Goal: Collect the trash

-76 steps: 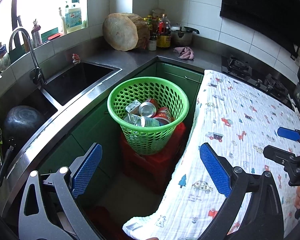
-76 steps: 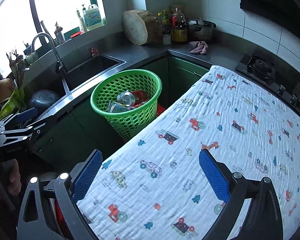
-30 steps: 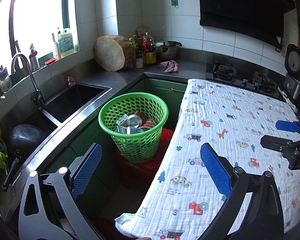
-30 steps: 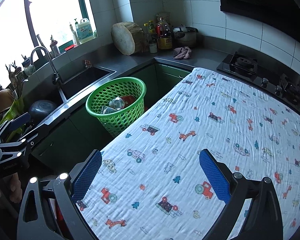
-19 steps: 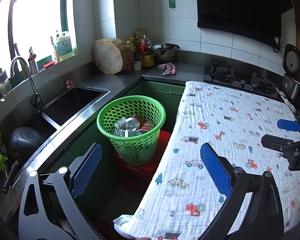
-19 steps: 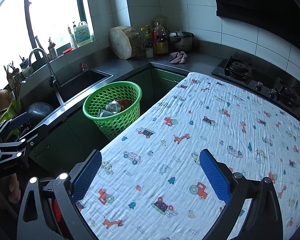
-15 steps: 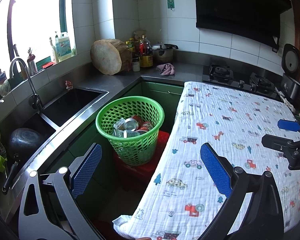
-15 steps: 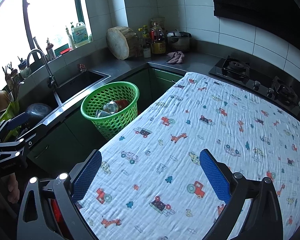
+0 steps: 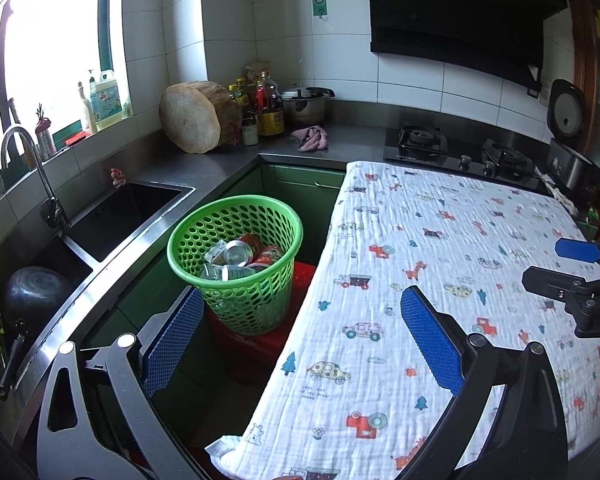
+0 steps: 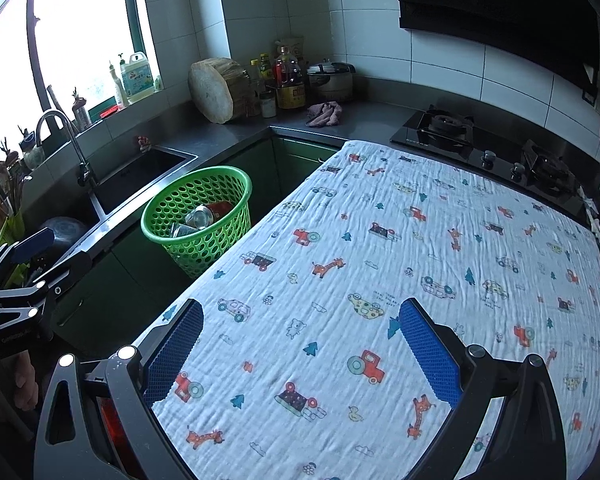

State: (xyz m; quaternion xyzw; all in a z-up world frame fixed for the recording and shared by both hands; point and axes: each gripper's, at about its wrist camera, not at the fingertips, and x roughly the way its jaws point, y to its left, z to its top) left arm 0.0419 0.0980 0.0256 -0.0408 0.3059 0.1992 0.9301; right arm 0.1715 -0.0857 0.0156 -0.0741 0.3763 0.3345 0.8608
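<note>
A green perforated basket (image 9: 236,264) stands on a red stool (image 9: 296,280) between the counter and the table. It holds several crushed drink cans (image 9: 240,254); it also shows in the right wrist view (image 10: 198,220). My left gripper (image 9: 300,332) is open and empty, held back from the basket over the table's left edge. My right gripper (image 10: 300,340) is open and empty above the table with the patterned cloth (image 10: 420,280). No trash shows on the cloth.
An L-shaped steel counter carries a sink (image 9: 116,216) with a tap (image 9: 28,172), a round wooden chopping block (image 9: 196,118), bottles, a pot, a pink rag (image 9: 310,138) and a gas hob (image 9: 460,152). A dark pan (image 9: 32,288) lies in the near basin.
Both grippers have pulled back and up from the basket and table, so the basket looks smaller and more of the wall shows. Both stay open and empty.
</note>
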